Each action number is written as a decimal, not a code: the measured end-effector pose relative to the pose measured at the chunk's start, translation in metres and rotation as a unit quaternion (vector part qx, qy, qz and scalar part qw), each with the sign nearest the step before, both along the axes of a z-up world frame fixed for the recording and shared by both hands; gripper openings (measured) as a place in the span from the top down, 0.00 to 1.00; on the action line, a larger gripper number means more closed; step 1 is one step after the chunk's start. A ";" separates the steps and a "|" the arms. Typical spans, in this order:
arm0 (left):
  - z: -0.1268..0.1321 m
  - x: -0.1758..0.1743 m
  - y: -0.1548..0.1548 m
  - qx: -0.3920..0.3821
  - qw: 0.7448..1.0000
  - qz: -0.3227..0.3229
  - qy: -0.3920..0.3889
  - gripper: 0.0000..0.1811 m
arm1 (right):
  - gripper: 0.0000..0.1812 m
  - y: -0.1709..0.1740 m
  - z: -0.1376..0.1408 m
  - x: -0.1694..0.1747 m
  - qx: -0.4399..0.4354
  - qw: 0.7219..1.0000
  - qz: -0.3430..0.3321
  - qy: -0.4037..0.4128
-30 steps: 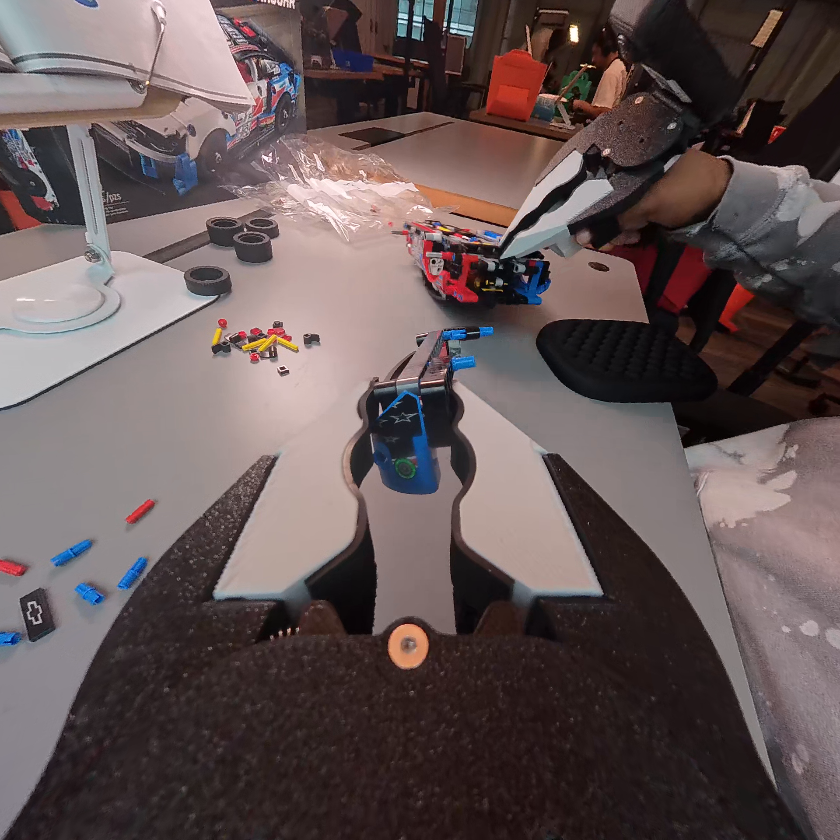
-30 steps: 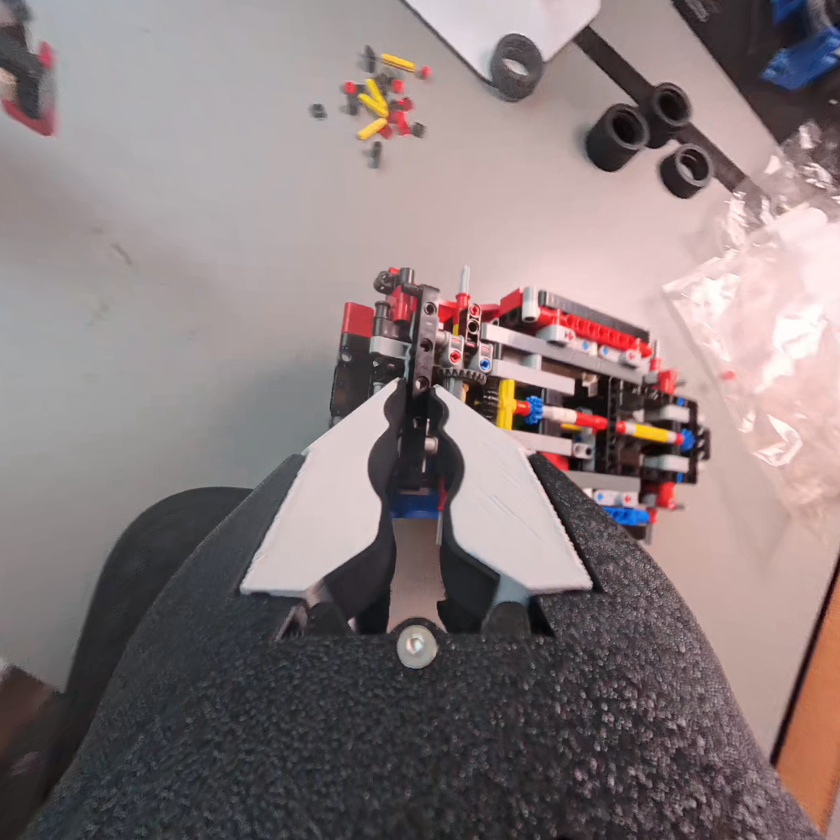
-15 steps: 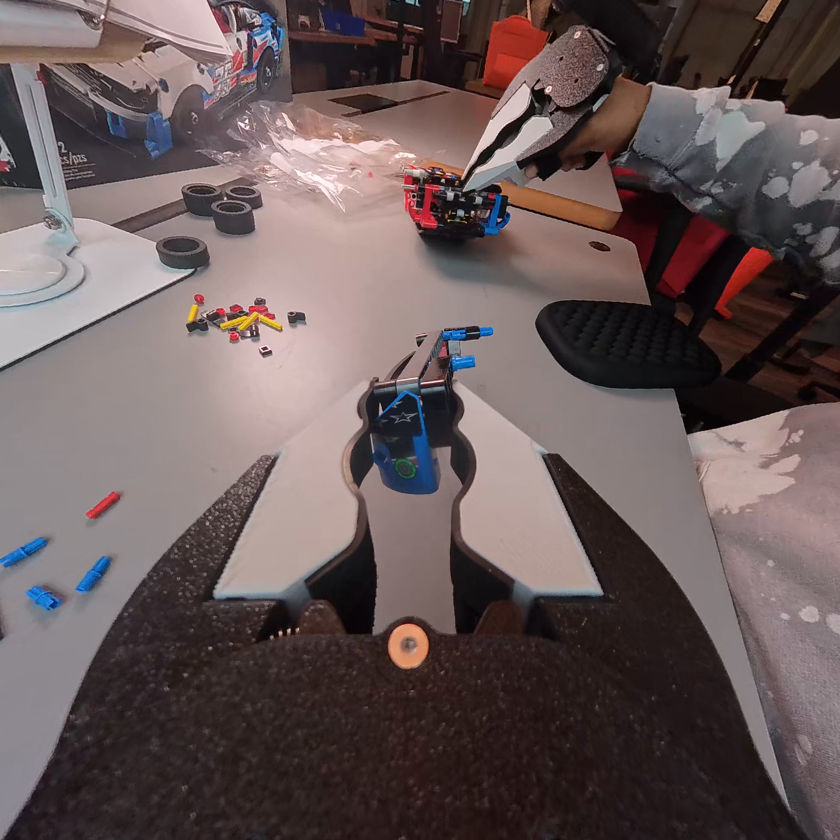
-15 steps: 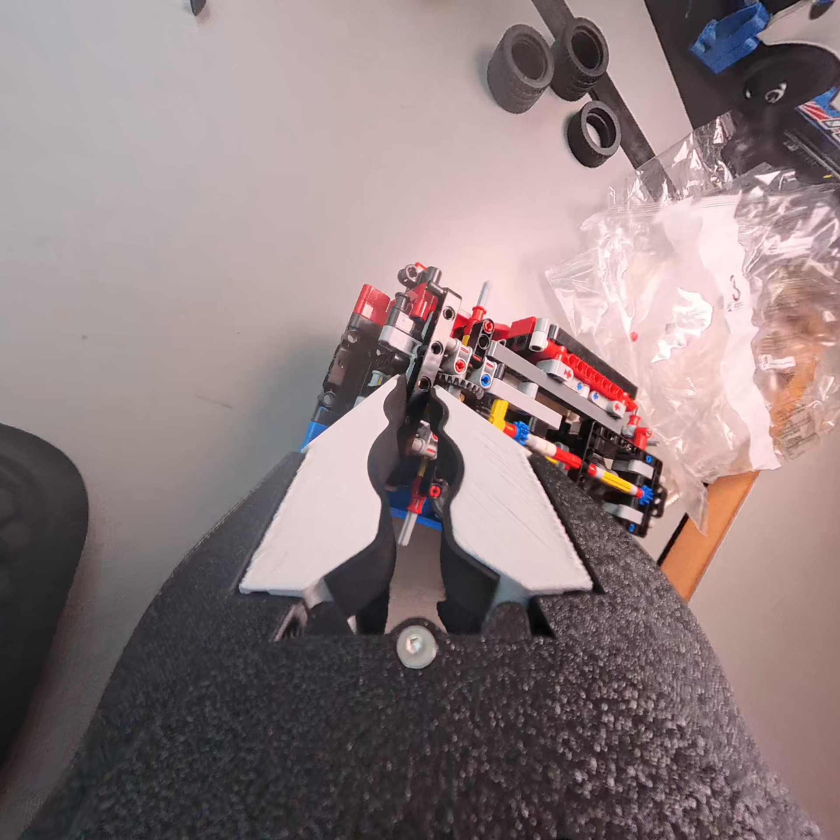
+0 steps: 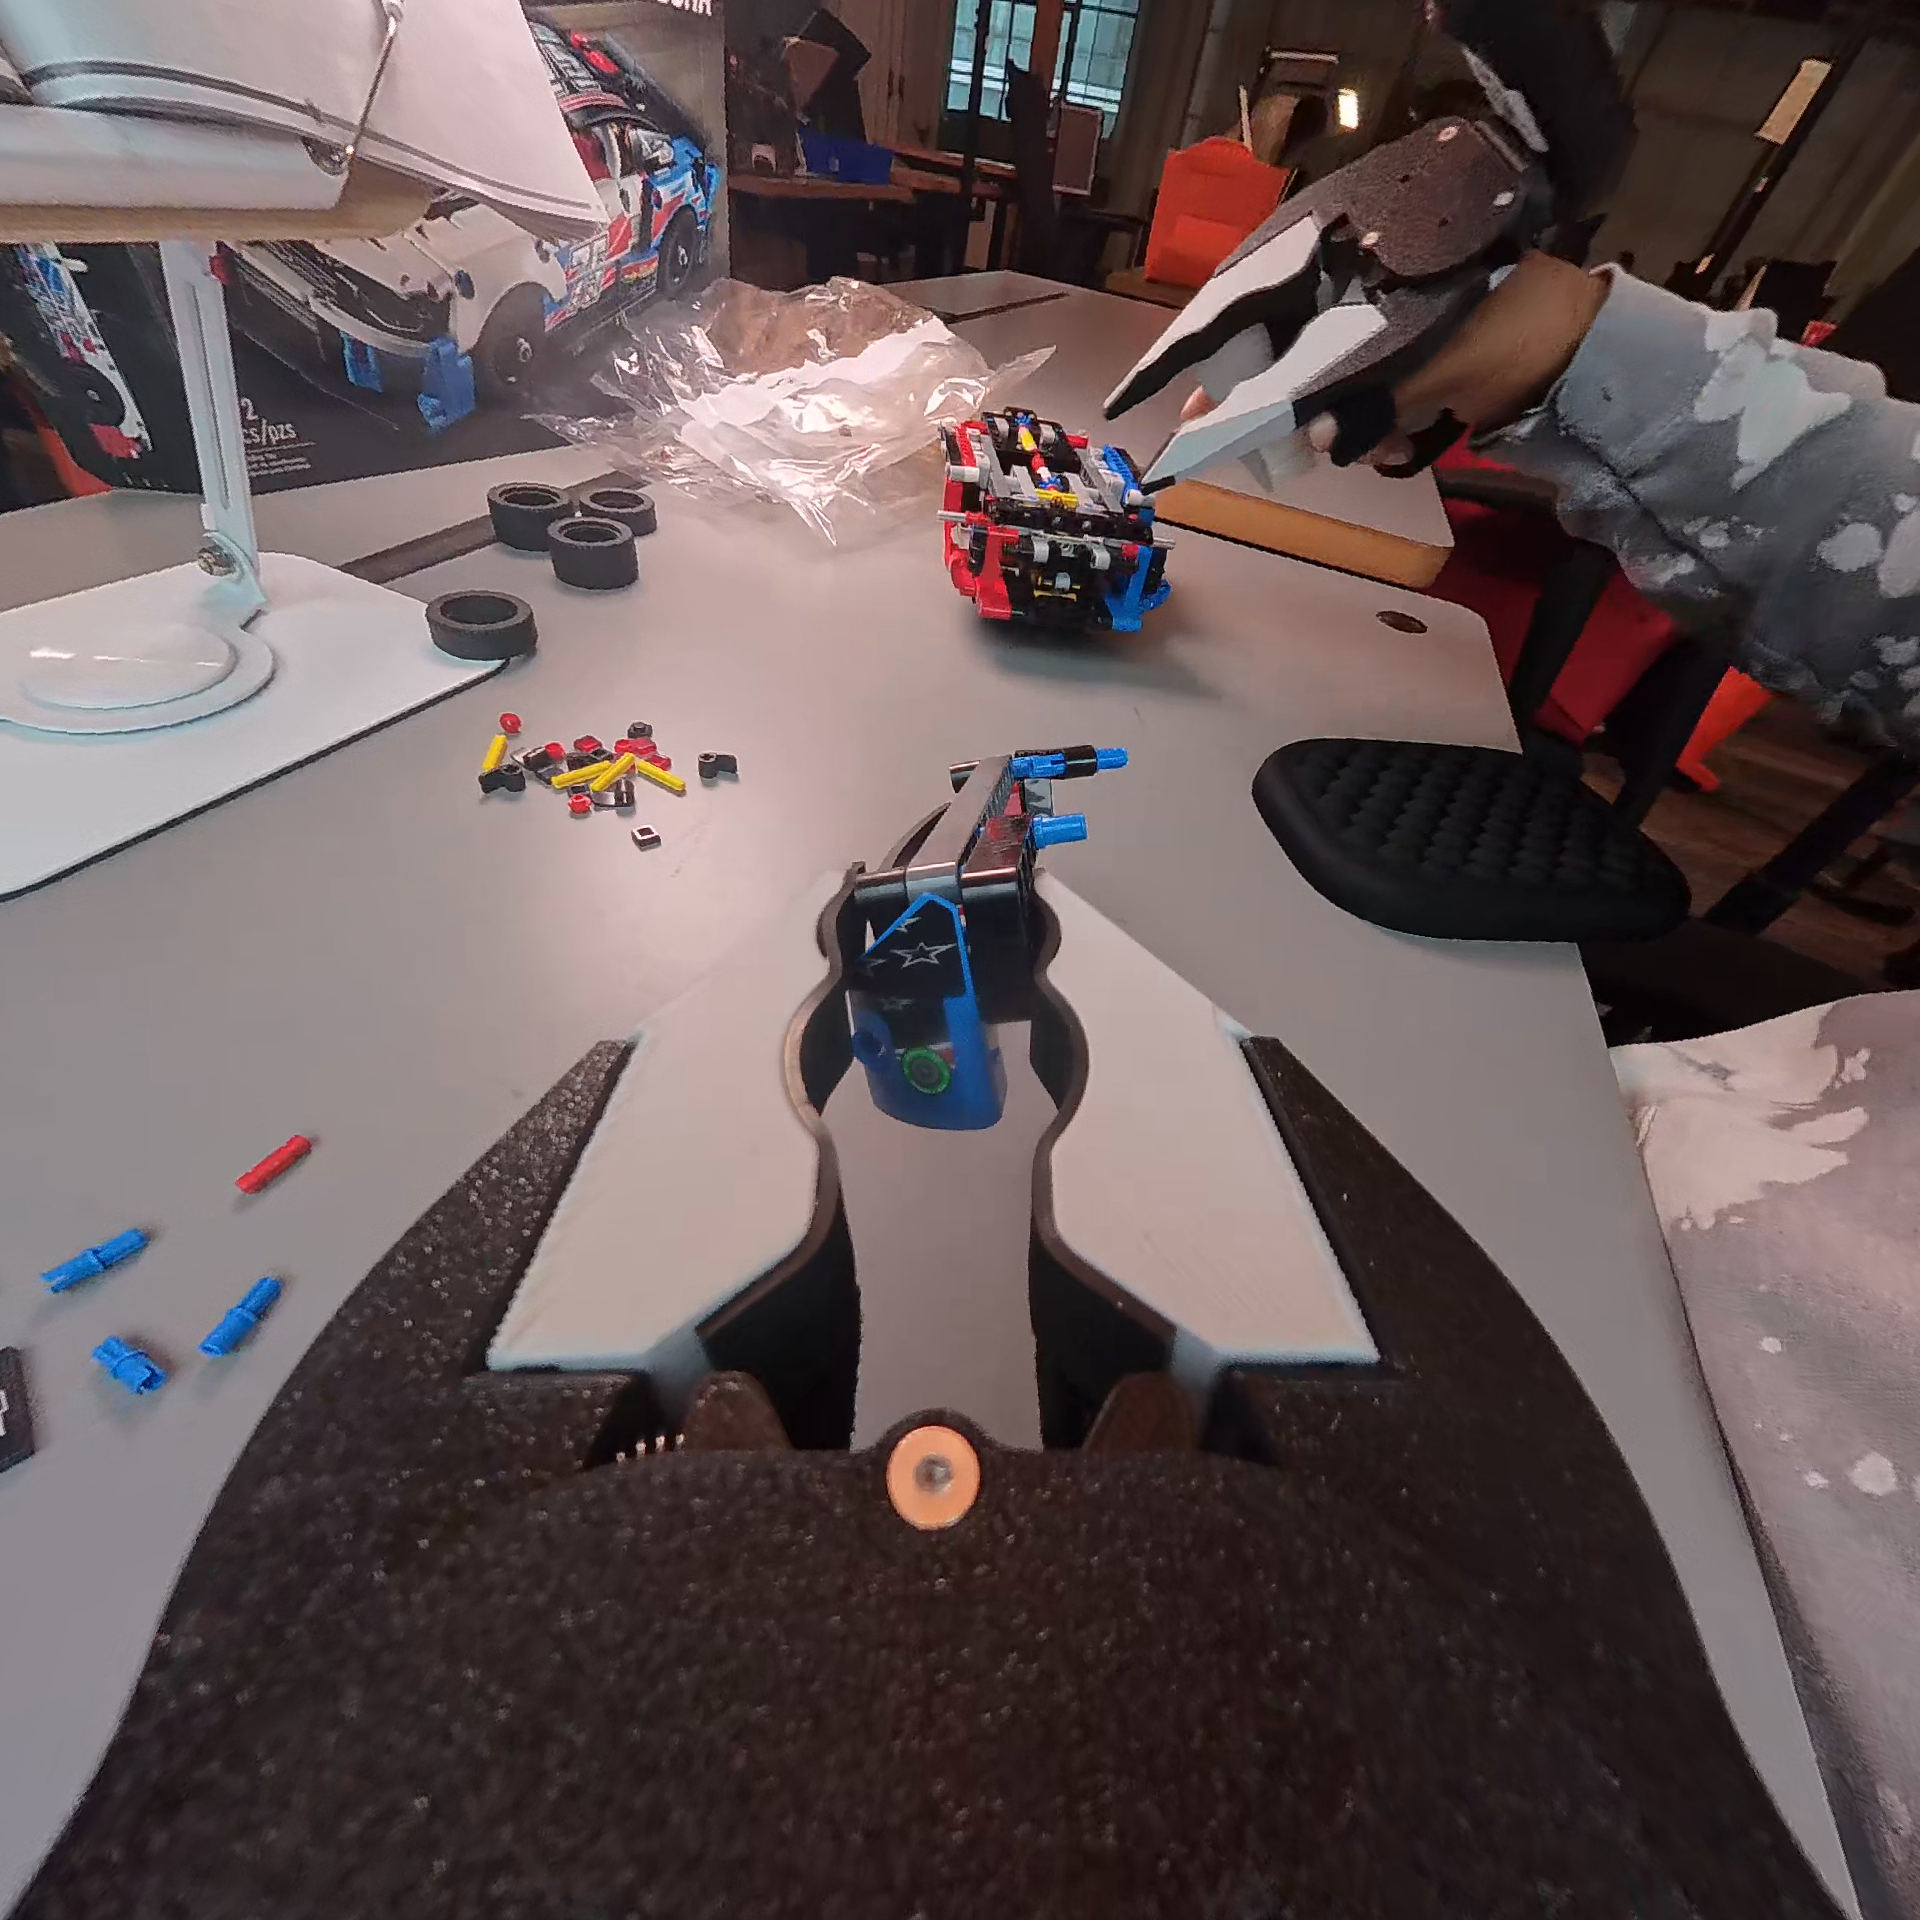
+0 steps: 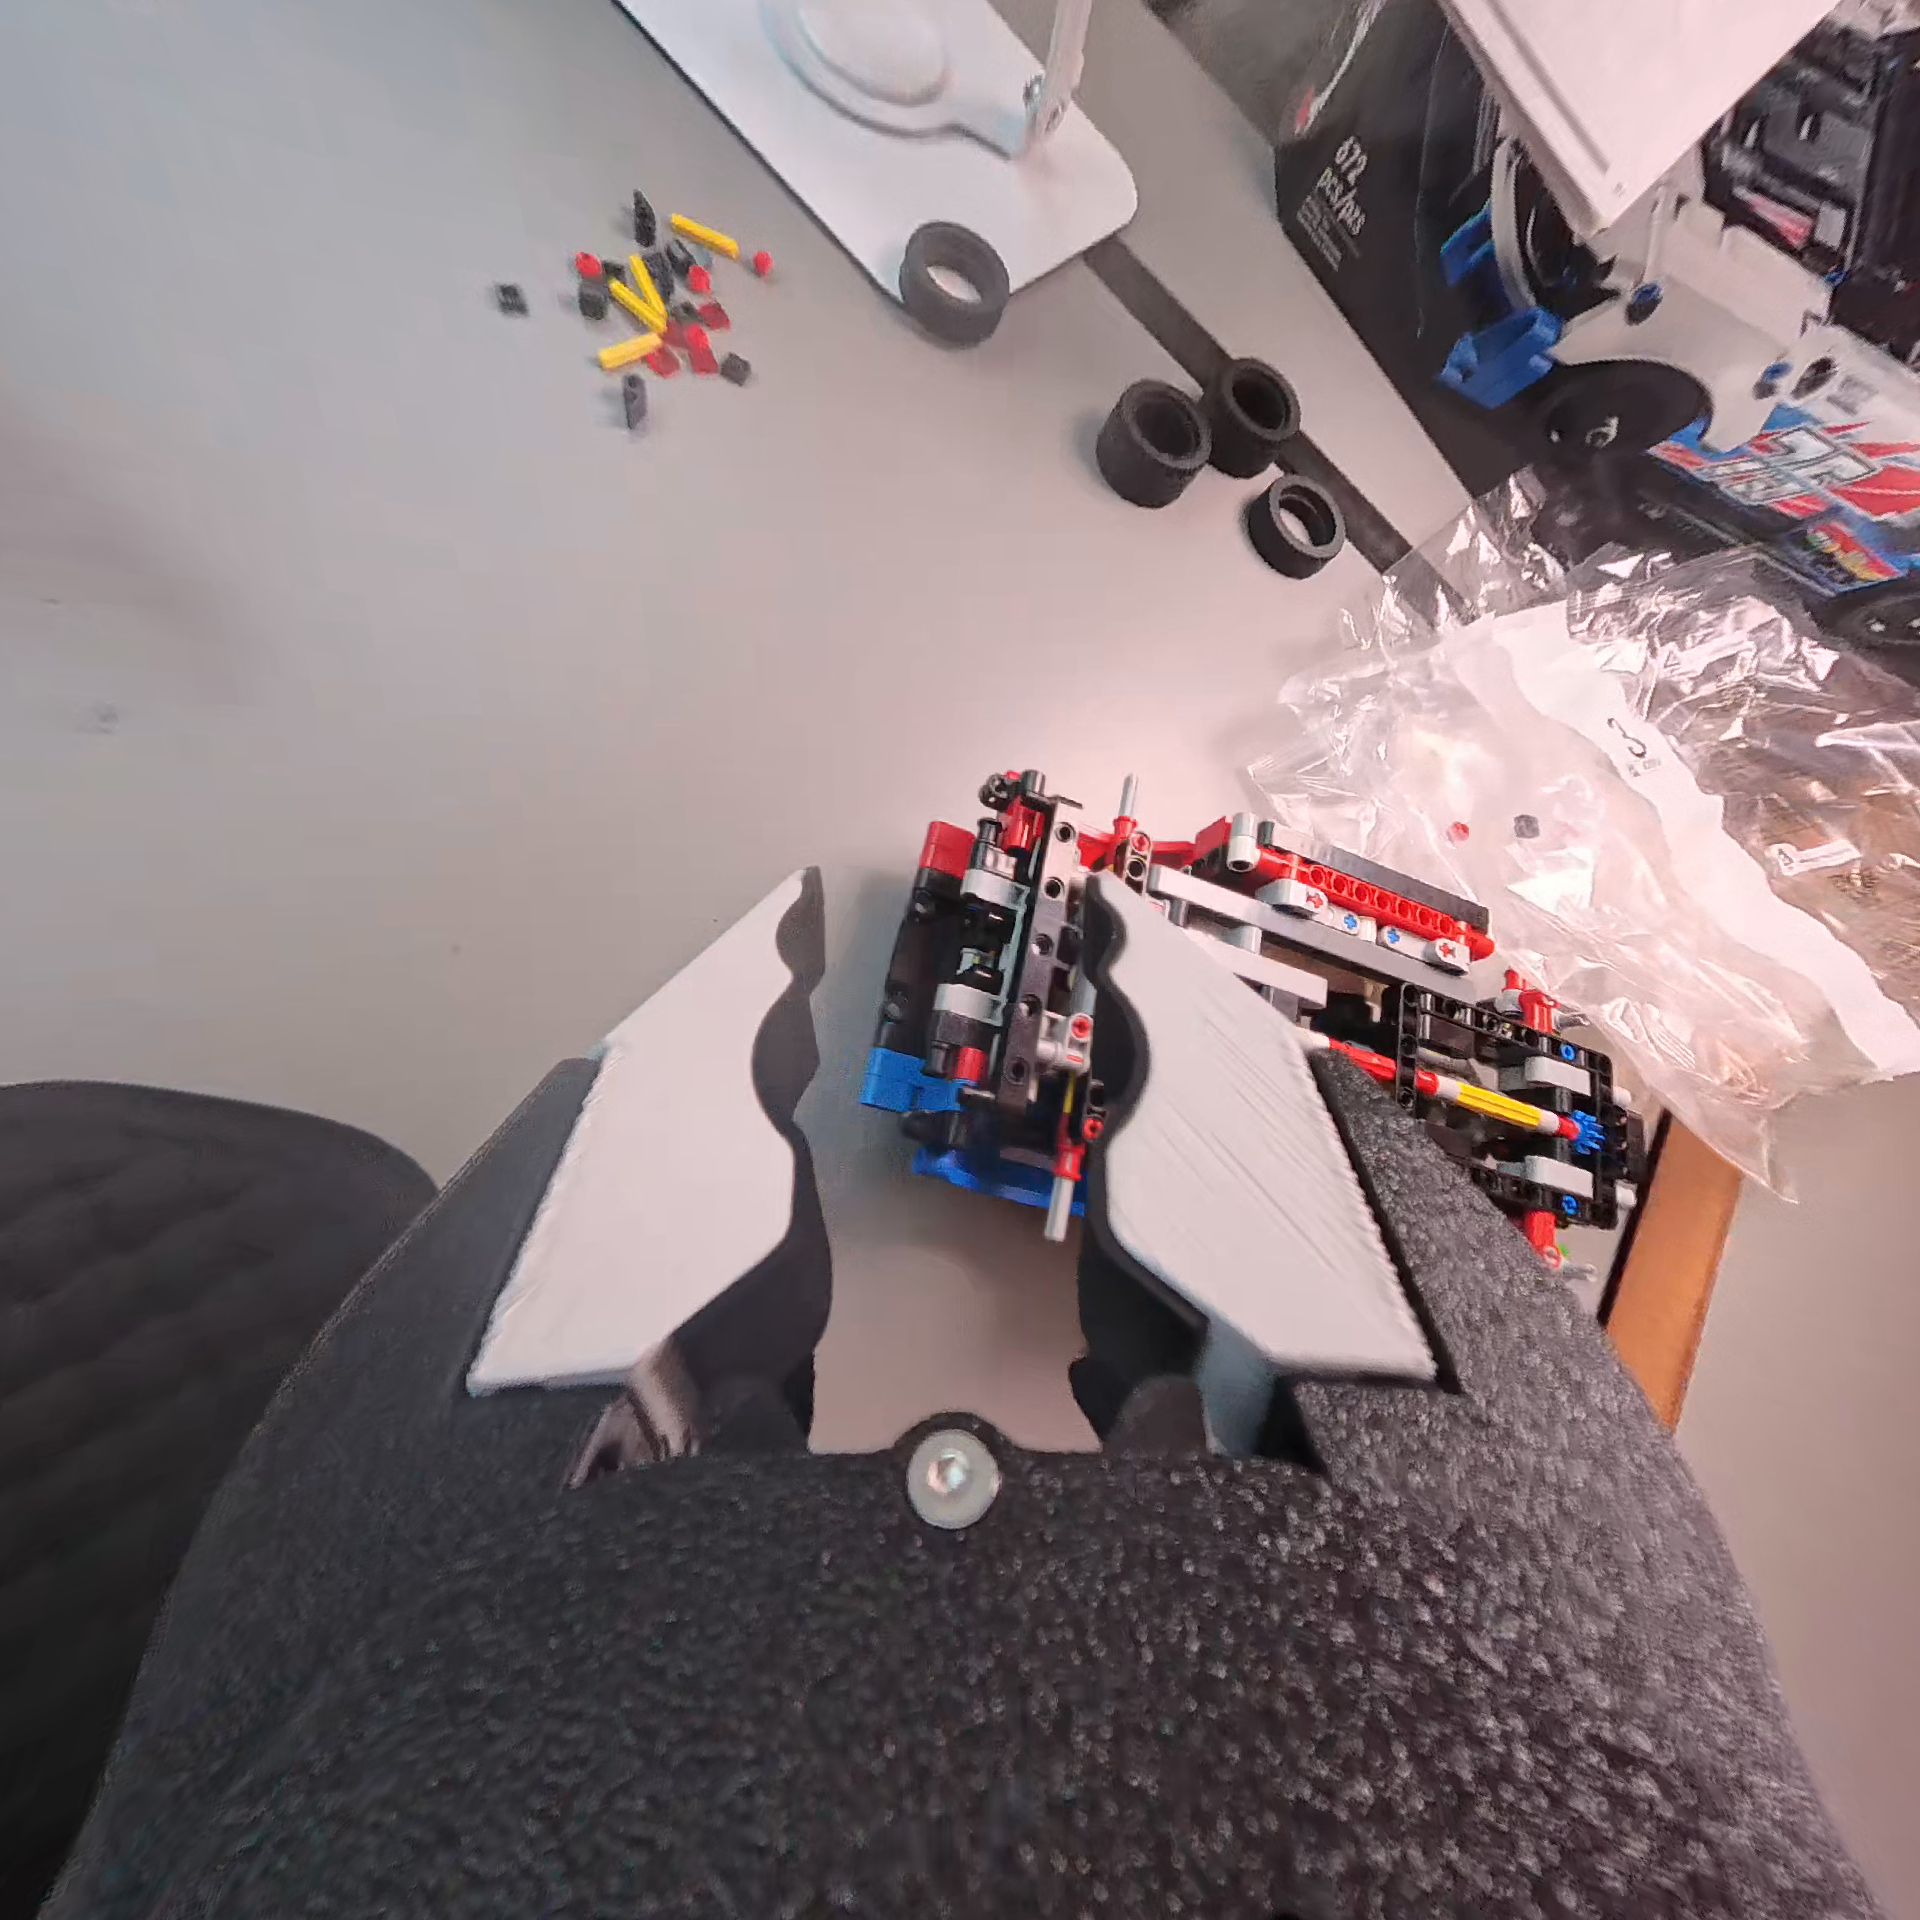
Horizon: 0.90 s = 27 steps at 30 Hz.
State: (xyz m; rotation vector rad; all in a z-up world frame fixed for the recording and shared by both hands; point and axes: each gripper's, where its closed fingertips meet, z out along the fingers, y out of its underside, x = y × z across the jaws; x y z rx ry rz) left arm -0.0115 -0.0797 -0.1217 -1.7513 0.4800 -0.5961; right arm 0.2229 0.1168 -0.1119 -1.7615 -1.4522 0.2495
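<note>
My left gripper (image 5: 940, 904) is shut on a small brick sub-assembly (image 5: 925, 1039), a blue starred panel on a black beam with blue pins, held just above the grey table (image 5: 831, 675). A red, black and blue brick chassis (image 5: 1049, 540) rests on the table farther back, next to a clear plastic bag (image 5: 810, 395). My right gripper (image 5: 1127, 447) is open just above its right end. In the right wrist view the chassis (image 6: 1018, 997) lies between and below the spread fingers of the right gripper (image 6: 948, 883); I cannot tell whether a finger touches it.
Three black tyres (image 5: 582, 530) and a single one (image 5: 480, 623) lie back left by a white stand base (image 5: 135, 665). There is a pile of small parts (image 5: 603, 764), loose blue pins (image 5: 239, 1314), a set box (image 5: 468, 291), and a black padded armrest (image 5: 1455, 831) at the table's right edge.
My right gripper carried the chassis away toward the plastic bag, set it on the table and opened. My left gripper still holds the sub-assembly.
</note>
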 end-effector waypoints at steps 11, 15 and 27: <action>-0.005 0.006 0.001 -0.007 1.000 0.000 0.008 0.85 | 0.56 -0.031 -0.023 0.014 0.079 0.952 -0.284 0.081; -0.006 0.005 0.003 -0.007 1.000 0.010 0.009 0.85 | 0.53 -0.035 -0.037 0.010 0.050 0.929 -0.340 0.138; 0.003 -0.003 0.003 -0.011 0.999 0.020 -0.041 0.85 | 0.51 -0.032 -0.043 0.027 0.033 0.909 -0.384 0.159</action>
